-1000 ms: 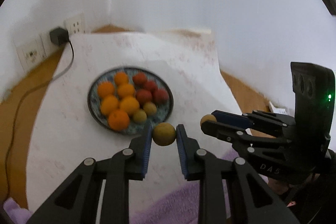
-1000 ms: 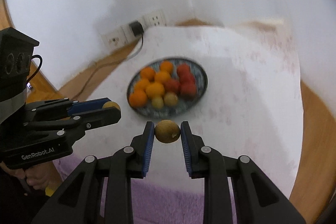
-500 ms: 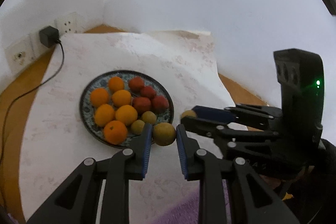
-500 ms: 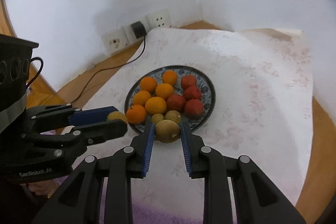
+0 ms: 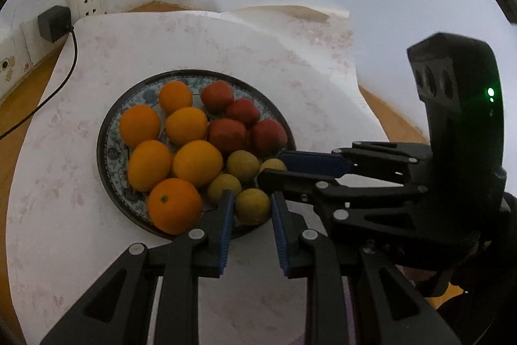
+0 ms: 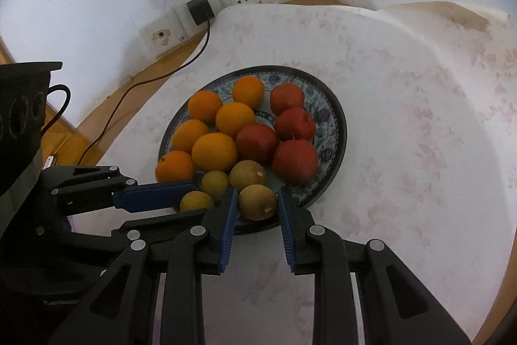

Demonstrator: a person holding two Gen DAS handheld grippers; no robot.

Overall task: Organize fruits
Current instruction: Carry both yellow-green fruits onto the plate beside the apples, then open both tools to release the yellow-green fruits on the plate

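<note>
Both the left tongs (image 5: 250,210) and right tongs (image 6: 257,202) clench small yellow-brown fruits over the plate's (image 5: 106,131) near rim; released there, either could roll onto the counter.

The plate's (image 6: 336,105) near rim is hidden behind both grippers' fingers, the wall socket (image 5: 8,67) is cut off at the left edge, and the tablecloth's (image 5: 80,215) pattern is too faint to read.

Left tool (image 5: 252,210) angled steeply downward, blue pads clamped on small yellow-green fruit (image 5: 252,206). Right tool (image 6: 257,205) alongside, pitched down likewise, pads pinching second yellow-green fruit (image 6: 257,202). Two tools close together, tips converging, right crossing left's view from side.
</note>
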